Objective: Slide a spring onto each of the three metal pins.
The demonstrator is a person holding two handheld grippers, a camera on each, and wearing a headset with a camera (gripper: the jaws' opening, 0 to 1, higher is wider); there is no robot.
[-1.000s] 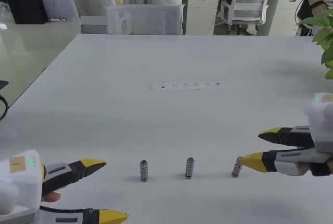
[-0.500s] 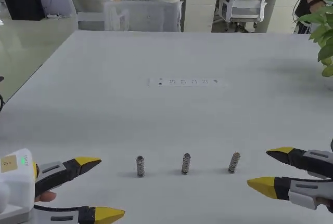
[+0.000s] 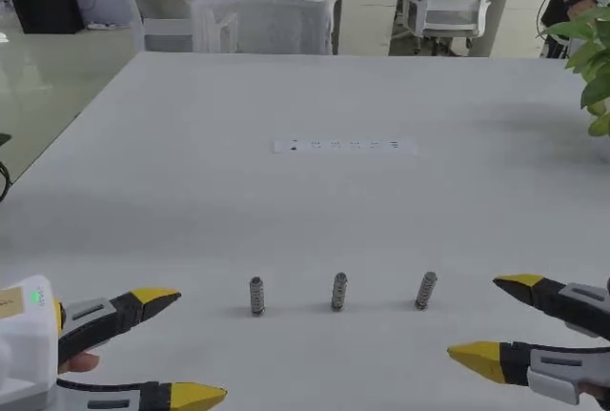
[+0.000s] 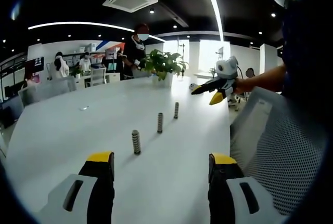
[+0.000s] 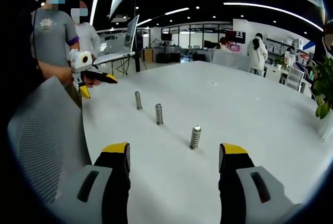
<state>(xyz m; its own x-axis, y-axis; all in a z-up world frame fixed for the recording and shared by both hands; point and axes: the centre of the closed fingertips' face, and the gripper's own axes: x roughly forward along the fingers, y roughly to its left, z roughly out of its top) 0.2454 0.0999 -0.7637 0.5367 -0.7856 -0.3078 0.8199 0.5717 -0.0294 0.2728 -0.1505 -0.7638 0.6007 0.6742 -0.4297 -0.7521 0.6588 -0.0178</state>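
Observation:
Three short metal pins stand upright in a row on the white table, each with a spring around it: the left pin (image 3: 256,297), the middle pin (image 3: 339,292), the right pin (image 3: 426,290). My left gripper (image 3: 181,346) sits open at the near left, well clear of the left pin. To the right of the right pin and apart from it, my right gripper (image 3: 494,318) is open and holds nothing. The left gripper view shows the row (image 4: 136,142) beyond its own open jaws (image 4: 161,159). In the right gripper view the nearest pin (image 5: 195,137) stands ahead of the open jaws (image 5: 174,148).
A flush power strip (image 3: 343,146) lies in the middle of the table (image 3: 305,211). Grey chairs (image 3: 262,30) stand at the far edge, with desks and people behind. Plant leaves (image 3: 596,68) hang over the right edge.
My right gripper has drawn back from the right pin's spring toward the near right and stays open. The left gripper has hardly moved. The head camera has shifted a little.

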